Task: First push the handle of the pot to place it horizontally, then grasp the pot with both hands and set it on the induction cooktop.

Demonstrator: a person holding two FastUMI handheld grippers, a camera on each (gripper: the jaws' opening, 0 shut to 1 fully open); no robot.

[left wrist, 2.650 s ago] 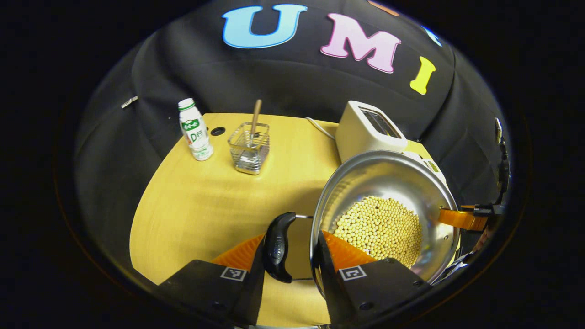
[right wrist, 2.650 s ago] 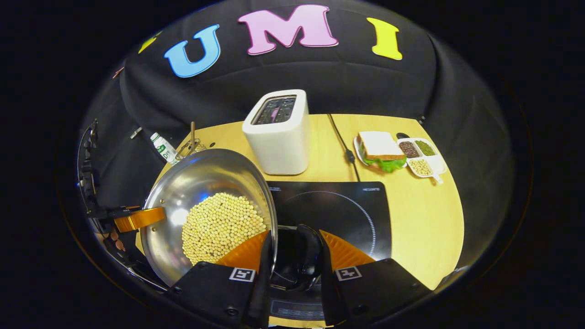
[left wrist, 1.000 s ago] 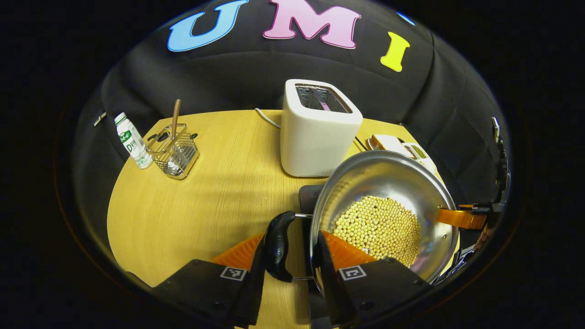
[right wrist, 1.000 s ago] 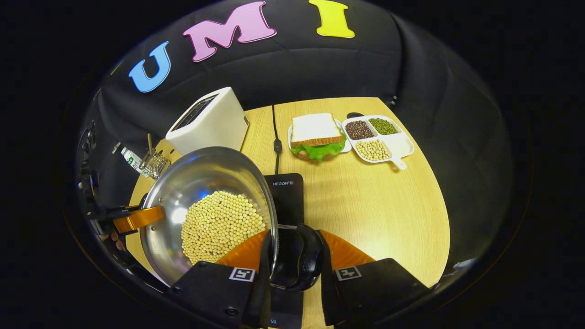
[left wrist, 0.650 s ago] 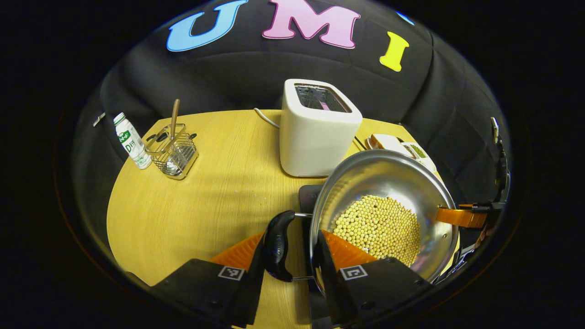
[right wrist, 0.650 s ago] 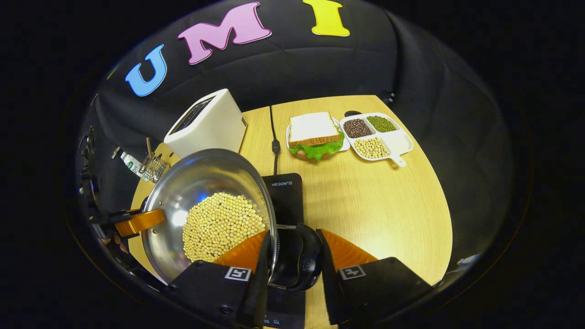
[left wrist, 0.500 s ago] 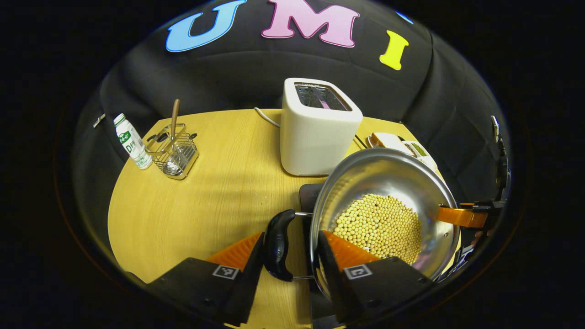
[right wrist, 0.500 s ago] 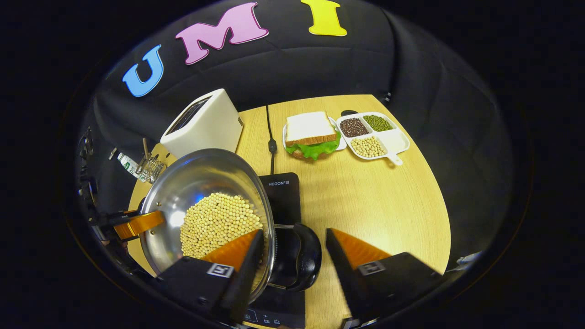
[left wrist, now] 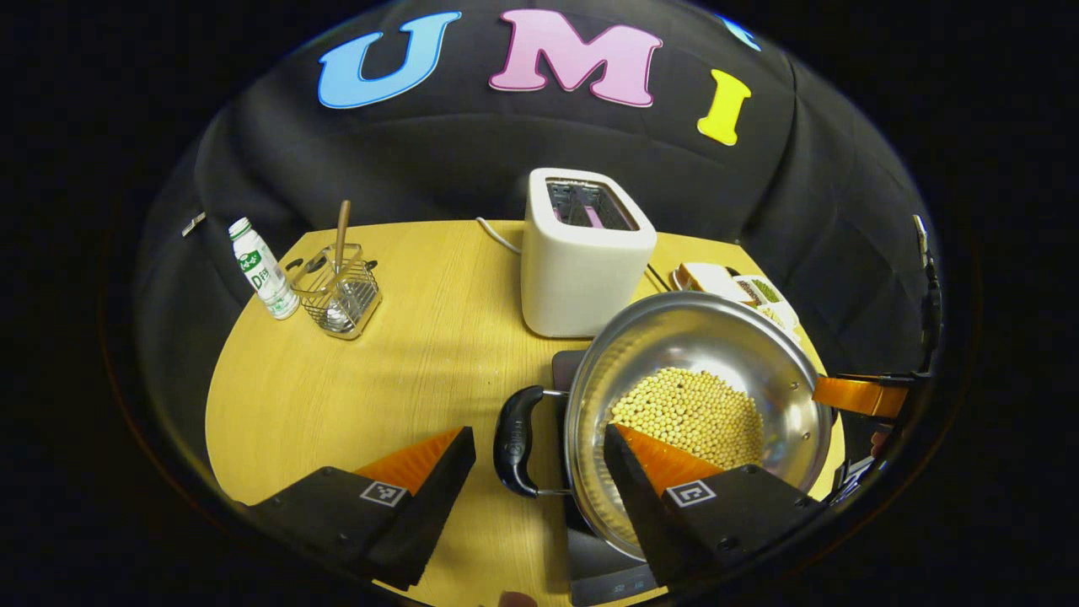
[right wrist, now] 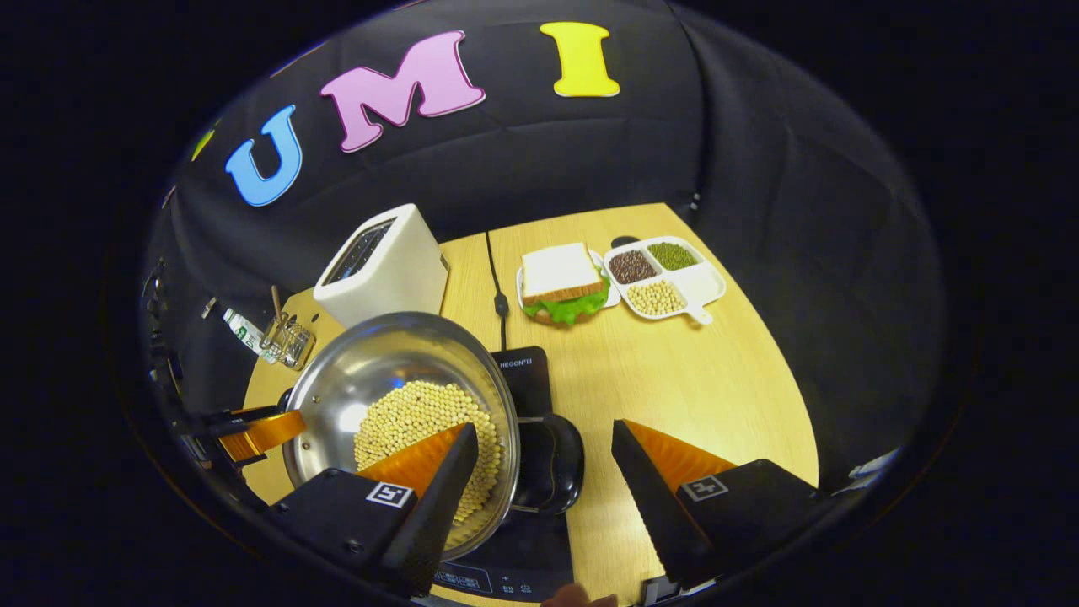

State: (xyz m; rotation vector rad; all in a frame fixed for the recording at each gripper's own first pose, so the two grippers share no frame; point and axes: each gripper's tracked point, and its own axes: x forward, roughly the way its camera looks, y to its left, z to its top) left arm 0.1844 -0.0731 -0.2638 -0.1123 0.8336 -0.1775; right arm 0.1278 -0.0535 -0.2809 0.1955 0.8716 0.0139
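Steel pot (left wrist: 742,354) of beans, upright on black cooktop (right wrist: 527,375)

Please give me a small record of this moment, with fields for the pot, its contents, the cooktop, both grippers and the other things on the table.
pot: steel pot, resting on the induction cooktop
contents: pale beans
left gripper: open, fingers either side of the pot's black handle
right gripper: open, astride the other handle
others: toaster, bottle, wire basket, sandwich, divided dish
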